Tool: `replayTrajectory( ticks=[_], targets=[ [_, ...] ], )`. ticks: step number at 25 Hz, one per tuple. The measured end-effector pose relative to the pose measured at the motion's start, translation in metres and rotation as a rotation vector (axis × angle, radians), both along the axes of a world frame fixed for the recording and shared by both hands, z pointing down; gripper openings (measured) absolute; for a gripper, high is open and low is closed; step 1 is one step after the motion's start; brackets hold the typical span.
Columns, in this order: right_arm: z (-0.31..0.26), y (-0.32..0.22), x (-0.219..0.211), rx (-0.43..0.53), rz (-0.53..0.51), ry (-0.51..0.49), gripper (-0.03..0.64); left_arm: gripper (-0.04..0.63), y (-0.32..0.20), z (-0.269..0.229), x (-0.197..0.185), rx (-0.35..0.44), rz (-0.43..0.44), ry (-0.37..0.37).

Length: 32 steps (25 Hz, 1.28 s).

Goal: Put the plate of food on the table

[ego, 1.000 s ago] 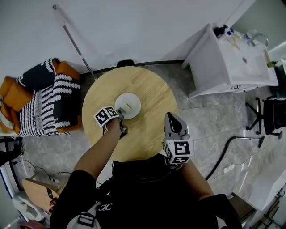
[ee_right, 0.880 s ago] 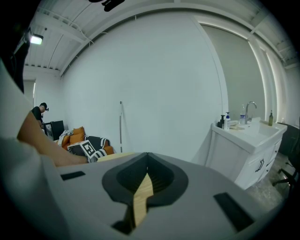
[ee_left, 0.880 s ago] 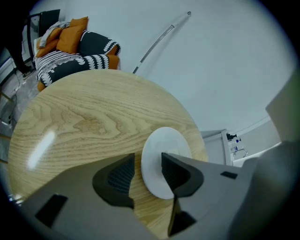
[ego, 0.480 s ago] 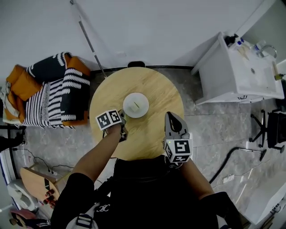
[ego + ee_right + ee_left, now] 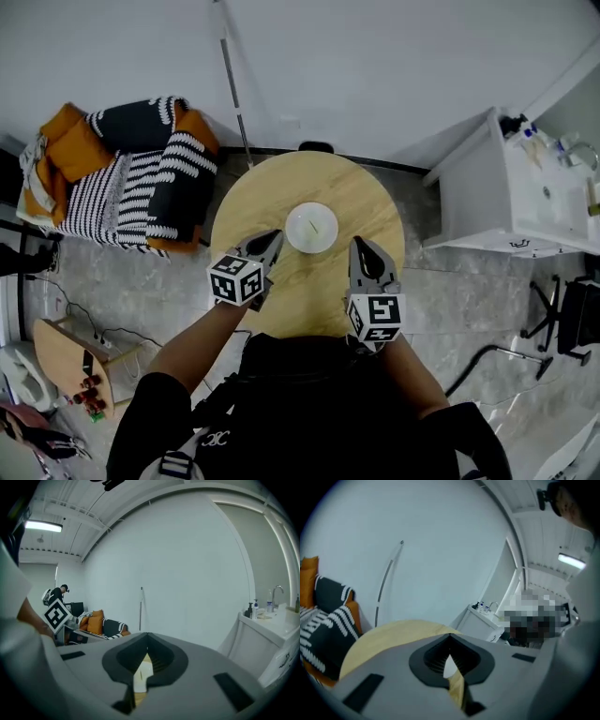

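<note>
Two grippers, left (image 5: 270, 239) and right (image 5: 362, 248), jaws closed together on nothing, hover over the round wooden table (image 5: 361, 192). White plate (image 5: 312, 228) rests near table centre, between their tips, untouched.

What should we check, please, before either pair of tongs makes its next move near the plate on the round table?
1. Plate sits flat on the table, away from its edge: ok.
2. Left tongs shut with nothing in them, beside the plate and not gripping it: ok.
3. Right tongs shut with nothing in them, apart from the plate: ok.
4. Food in place on the plate: cannot tell, too small to make out.
</note>
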State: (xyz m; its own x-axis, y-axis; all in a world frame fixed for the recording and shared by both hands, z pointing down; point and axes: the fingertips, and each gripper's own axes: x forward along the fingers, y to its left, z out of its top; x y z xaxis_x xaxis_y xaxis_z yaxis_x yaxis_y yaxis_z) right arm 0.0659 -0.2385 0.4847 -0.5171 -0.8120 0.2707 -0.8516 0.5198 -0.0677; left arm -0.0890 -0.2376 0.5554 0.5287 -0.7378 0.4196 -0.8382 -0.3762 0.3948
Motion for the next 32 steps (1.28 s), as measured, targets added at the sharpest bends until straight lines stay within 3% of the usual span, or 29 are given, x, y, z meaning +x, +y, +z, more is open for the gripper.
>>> replayTrajectory(
  ticks=[4,13,32],
  targets=[
    [-0.005,-0.003,-0.012,0.017,-0.018,0.002,0.008,0.006,0.010,-0.031,0.006,0.133,0.079,-0.111],
    [-0.023,-0.003,-0.025,0.090,-0.046,-0.024,0.006,0.006,0.023,-0.077,0.018,0.292,0.157,-0.191],
    [-0.024,0.001,-0.027,0.084,-0.045,-0.018,0.006,0.006,0.021,-0.085,0.016,0.298,0.151,-0.168]
  ],
)
